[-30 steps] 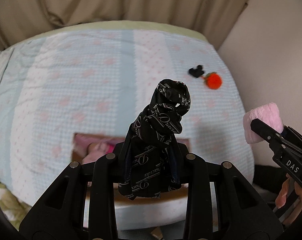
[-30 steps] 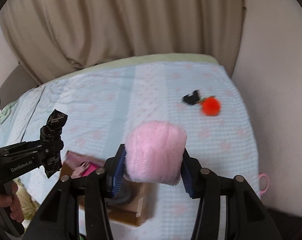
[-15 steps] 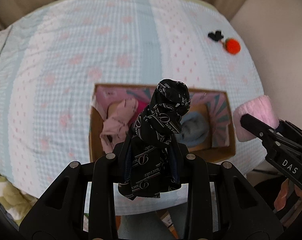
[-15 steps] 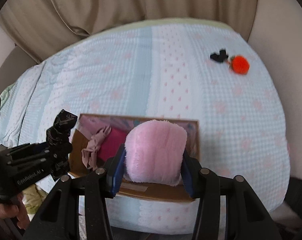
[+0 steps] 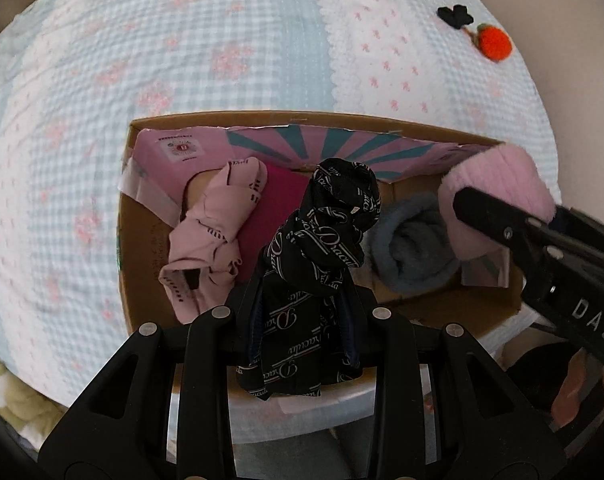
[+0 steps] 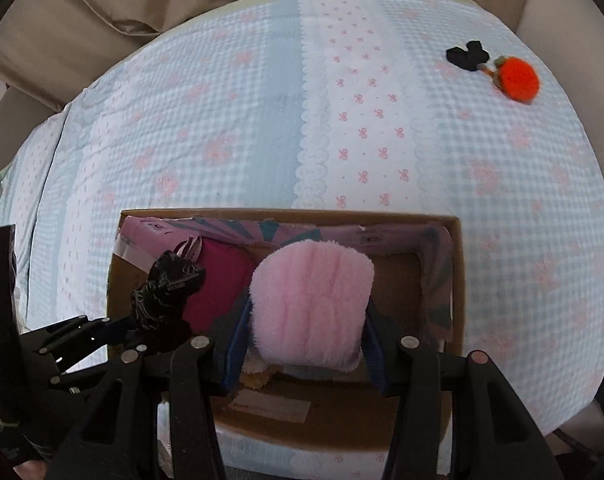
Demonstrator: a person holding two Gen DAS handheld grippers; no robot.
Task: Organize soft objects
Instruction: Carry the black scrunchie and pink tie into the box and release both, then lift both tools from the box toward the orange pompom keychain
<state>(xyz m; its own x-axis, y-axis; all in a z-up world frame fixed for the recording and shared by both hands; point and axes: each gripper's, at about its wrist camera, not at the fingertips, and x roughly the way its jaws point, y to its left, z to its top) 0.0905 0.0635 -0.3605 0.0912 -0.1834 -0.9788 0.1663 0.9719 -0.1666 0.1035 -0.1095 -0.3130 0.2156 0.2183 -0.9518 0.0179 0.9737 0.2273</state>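
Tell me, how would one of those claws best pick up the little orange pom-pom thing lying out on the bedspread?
Grip the round orange pom-pom itself, coming straight down from above. It lies flat on the quilt with open cloth around it, so a claw could probably straddle the soft ball. Set the fingers clear of the short stem that joins it to the black piece, which is flatter and would likely be harder to pinch.
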